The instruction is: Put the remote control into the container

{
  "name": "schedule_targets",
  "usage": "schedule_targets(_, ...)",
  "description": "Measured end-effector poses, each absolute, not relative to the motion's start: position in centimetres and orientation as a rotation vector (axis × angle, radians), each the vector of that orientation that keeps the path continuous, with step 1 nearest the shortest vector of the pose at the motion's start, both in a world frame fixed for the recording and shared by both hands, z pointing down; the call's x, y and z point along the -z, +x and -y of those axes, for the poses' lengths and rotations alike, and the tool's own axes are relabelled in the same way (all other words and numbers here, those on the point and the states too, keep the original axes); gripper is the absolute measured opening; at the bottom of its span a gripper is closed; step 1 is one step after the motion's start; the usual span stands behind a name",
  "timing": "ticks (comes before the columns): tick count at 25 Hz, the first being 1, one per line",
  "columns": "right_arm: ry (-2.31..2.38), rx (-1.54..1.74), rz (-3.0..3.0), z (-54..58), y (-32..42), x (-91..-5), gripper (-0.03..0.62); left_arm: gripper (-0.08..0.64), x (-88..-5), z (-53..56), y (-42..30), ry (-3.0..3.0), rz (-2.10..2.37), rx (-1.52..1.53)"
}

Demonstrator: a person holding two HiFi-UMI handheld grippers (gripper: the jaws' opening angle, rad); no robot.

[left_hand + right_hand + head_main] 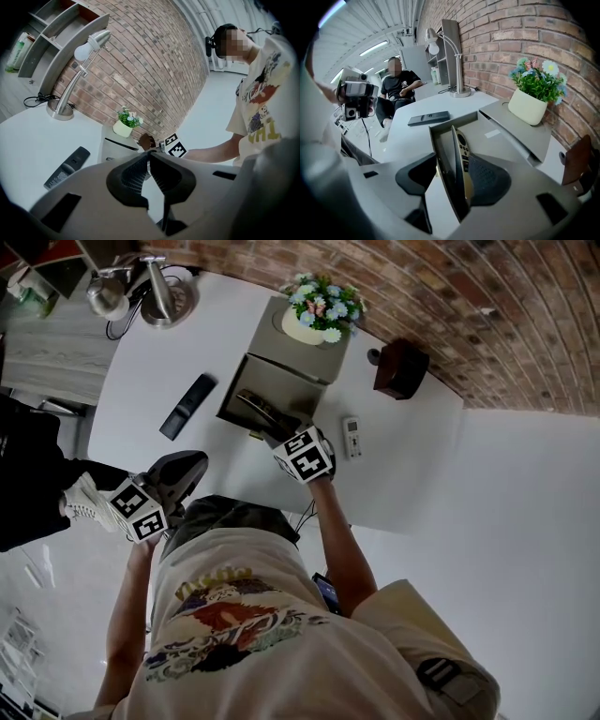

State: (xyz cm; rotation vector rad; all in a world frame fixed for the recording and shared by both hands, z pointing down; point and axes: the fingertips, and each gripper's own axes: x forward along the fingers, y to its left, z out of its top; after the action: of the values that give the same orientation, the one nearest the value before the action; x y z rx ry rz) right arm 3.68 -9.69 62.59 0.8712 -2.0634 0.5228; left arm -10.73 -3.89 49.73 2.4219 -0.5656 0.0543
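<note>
The grey open container (281, 372) stands mid-table, and its near wall (440, 154) runs between my right jaws. A gold-faced remote (462, 157) stands on edge inside it, leaning on that wall and lying against my right pad. The same remote (258, 410) shows slanting in the box in the head view. My right gripper (453, 155) (286, 439) is open, and its left pad stays outside the wall with a gap. My left gripper (190, 463) (149, 157) hangs at the table's front edge, shut and empty.
A black remote (187, 407) lies left of the container. A small white remote (351, 437) lies to its right. A potted plant (319, 315) sits on the grey lid (300, 351). A brown object (398, 368) and a desk lamp (161, 292) stand by the brick wall. A seated person (396, 86) is beyond the table.
</note>
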Motion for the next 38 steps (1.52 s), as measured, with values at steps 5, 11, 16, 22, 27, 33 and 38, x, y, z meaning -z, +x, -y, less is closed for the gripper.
schedule_targets(5, 0.900, -0.521, 2.067, 9.0, 3.9, -60.8, 0.213, 0.005, -48.9, 4.0, -10.1, 2.472, 0.509, -0.058)
schedule_targets(11, 0.962, -0.542, 2.088, 8.1, 4.2, -58.8, 0.212, 0.005, -47.8, 4.8, -9.0, 2.508, 0.463, -0.053)
schedule_targets(16, 1.015, -0.578, 2.114, 7.3, 4.3, -57.4, 0.212, 0.005, -46.9, 5.4, -8.0, 2.539, 0.419, -0.050)
schedule_targets(22, 1.064, -0.590, 2.135, 6.4, 4.4, -55.8, 0.212, 0.005, -45.8, 5.9, -6.3, 2.593, 0.353, -0.083)
schedule_targets(27, 1.095, -0.597, 2.153, 5.8, 4.5, -54.8, 0.212, 0.005, -45.0, 5.7, -5.0, 2.623, 0.298, -0.089)
schedule_targets(33, 1.119, -0.592, 2.159, 5.1, 4.3, -54.3, 0.212, 0.005, -45.1, 5.6, -4.0, 2.635, 0.261, -0.110)
schedule_targets(38, 1.153, -0.572, 2.168, 4.6, 4.4, -53.2, 0.212, 0.005, -44.8, 5.2, -2.8, 2.622, 0.198, -0.086)
